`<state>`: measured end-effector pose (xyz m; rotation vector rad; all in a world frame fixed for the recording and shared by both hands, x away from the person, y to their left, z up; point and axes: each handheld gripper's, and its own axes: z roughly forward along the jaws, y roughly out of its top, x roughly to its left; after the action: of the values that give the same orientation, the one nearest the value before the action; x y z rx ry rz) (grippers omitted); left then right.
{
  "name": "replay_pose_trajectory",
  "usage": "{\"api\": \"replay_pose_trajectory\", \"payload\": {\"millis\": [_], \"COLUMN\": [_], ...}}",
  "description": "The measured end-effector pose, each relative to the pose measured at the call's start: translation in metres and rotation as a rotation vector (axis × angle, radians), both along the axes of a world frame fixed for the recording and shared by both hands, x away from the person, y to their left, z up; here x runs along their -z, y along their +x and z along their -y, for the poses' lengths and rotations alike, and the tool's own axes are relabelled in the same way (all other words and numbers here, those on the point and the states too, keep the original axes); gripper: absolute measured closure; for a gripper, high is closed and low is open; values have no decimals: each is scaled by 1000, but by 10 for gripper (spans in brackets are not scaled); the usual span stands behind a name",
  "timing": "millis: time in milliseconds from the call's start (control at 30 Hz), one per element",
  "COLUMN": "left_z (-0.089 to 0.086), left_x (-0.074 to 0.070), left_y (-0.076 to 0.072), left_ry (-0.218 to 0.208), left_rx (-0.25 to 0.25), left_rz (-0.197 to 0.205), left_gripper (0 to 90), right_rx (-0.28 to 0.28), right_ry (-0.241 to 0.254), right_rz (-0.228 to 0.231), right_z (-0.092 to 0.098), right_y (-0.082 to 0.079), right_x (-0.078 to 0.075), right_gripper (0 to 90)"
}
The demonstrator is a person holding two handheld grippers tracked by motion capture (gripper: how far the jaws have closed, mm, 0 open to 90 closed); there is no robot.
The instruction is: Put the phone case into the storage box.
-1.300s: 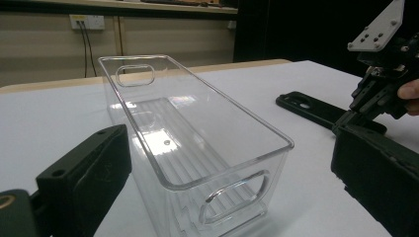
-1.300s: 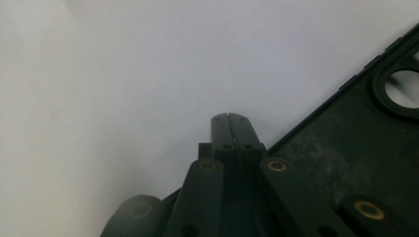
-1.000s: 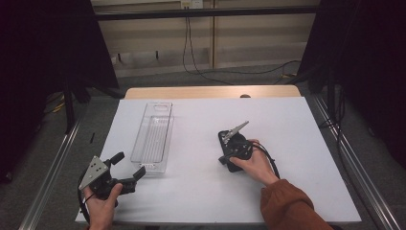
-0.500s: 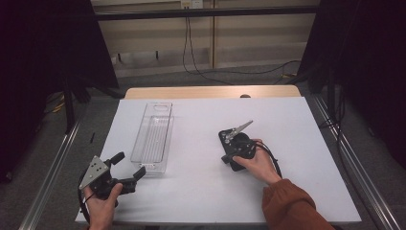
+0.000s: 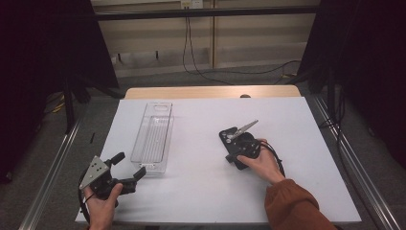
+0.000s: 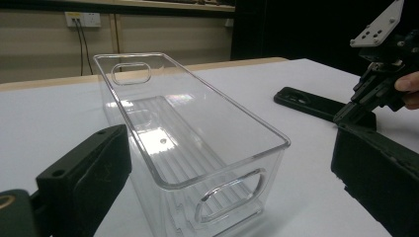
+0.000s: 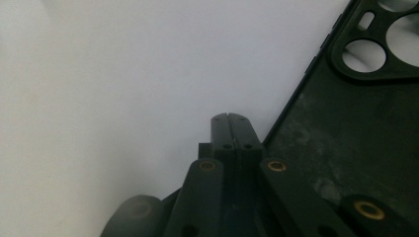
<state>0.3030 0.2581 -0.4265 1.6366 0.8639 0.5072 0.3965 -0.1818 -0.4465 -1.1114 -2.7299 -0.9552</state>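
Nearest to me, my left gripper sits at the near left corner of the white table, its fingers standing well apart with nothing clamped. Just past their tips stands the clear plastic bin; in the left gripper view its near end wall with the oval handle cut-out lies between my two fingers and a little beyond them, apart from both. The bin runs lengthwise away from the fingers, and it is bare inside as far as I can see through the walls.

Over on the right, my right gripper is tipped down onto the table, its fingers pressed together with nothing between them. The black phone case lies flat right beside those fingertips, its long edge running just past them on one side; I cannot tell whether the tips touch that edge. The case's camera cut-outs lie farther out, beyond the fingertips.

The high view shows the case mostly tucked under the gripper and hand, so only its far end shows there, while the right gripper view gives the inner face and the cut-outs plainly. The left gripper view shows the case lying flat, well off to one side of the bin, with open tabletop between the two. Beyond the bin, a wooden strip edges the far side of the table.
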Motion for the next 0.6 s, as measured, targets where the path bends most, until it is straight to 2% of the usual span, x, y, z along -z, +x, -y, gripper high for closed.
{"api": "replay_pose_trajectory", "payload": {"millis": [233, 467, 600], "left_z": [0, 0, 0], "left_x": [1, 1, 1], "left_y": [1, 1, 1], "left_ry": [0, 3, 3], "left_rx": [2, 1, -1], "left_rz": [-1, -3, -6], "left_gripper": [21, 21, 21], "right_rx": [-3, -17, -5], "right_ry": [4, 53, 79], "right_rz": [16, 43, 70], "right_z": [1, 3, 5], "right_y": [-1, -5, -7], "right_x": [0, -4, -9], "right_gripper": [900, 839, 796]}}
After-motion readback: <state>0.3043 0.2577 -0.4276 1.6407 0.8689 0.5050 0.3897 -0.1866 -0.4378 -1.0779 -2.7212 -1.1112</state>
